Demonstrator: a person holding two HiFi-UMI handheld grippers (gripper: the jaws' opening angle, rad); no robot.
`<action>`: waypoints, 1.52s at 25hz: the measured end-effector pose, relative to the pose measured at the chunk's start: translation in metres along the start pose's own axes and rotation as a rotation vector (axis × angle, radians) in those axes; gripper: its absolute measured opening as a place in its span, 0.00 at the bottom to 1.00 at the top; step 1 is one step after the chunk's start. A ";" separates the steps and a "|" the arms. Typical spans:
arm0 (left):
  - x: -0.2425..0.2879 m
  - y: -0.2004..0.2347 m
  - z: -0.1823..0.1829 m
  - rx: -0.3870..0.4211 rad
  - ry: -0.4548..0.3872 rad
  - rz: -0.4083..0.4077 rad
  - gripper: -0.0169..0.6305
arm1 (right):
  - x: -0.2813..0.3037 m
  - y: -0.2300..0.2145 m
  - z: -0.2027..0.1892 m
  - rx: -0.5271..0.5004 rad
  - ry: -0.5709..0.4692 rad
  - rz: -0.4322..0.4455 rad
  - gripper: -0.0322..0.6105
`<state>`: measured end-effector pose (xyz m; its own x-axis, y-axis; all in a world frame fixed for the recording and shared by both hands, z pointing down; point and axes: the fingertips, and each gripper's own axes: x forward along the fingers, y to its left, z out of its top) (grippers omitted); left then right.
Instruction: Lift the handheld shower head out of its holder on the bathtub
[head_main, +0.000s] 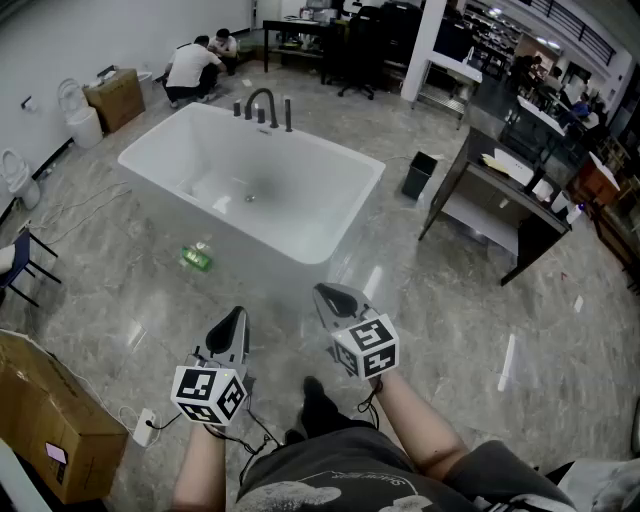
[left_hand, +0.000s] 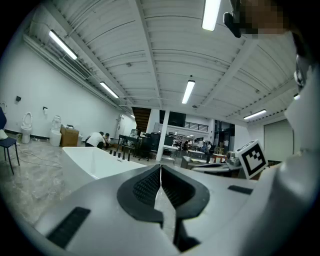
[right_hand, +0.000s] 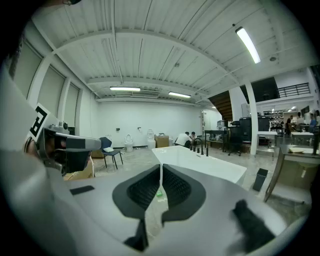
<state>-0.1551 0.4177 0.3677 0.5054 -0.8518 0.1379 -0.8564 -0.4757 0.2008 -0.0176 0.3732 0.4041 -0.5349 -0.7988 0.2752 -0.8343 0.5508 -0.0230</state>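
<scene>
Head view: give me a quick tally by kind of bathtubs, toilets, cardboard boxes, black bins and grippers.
bathtub: 1
toilets: 2
cardboard boxes: 2
black bin: 1
grippers, left gripper and right gripper: 2
Total: 8

You worked under bright, even light from long ceiling tubes (left_hand: 210, 14), which burned out to plain white in both gripper views. The polished floor (head_main: 450, 330) threw back pale streaks of glare ahead of you, and the bathtub (head_main: 310, 200) held only a soft grey shadow round its drain. Both gripper views bent hard toward dark round edges, and whatever sat closest to the lens was soft.
</scene>
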 end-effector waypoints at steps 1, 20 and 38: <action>-0.004 -0.001 0.000 0.003 0.000 -0.003 0.05 | -0.002 0.003 0.000 0.001 -0.001 0.000 0.11; -0.020 0.016 -0.009 -0.022 0.012 0.016 0.05 | 0.000 0.018 0.000 0.038 -0.023 -0.004 0.10; 0.201 0.101 0.020 -0.037 0.043 0.058 0.05 | 0.170 -0.173 0.023 0.146 -0.014 -0.044 0.10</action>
<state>-0.1418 0.1942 0.3964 0.4602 -0.8670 0.1912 -0.8800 -0.4170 0.2273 0.0332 0.1366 0.4322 -0.4982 -0.8254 0.2655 -0.8671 0.4749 -0.1507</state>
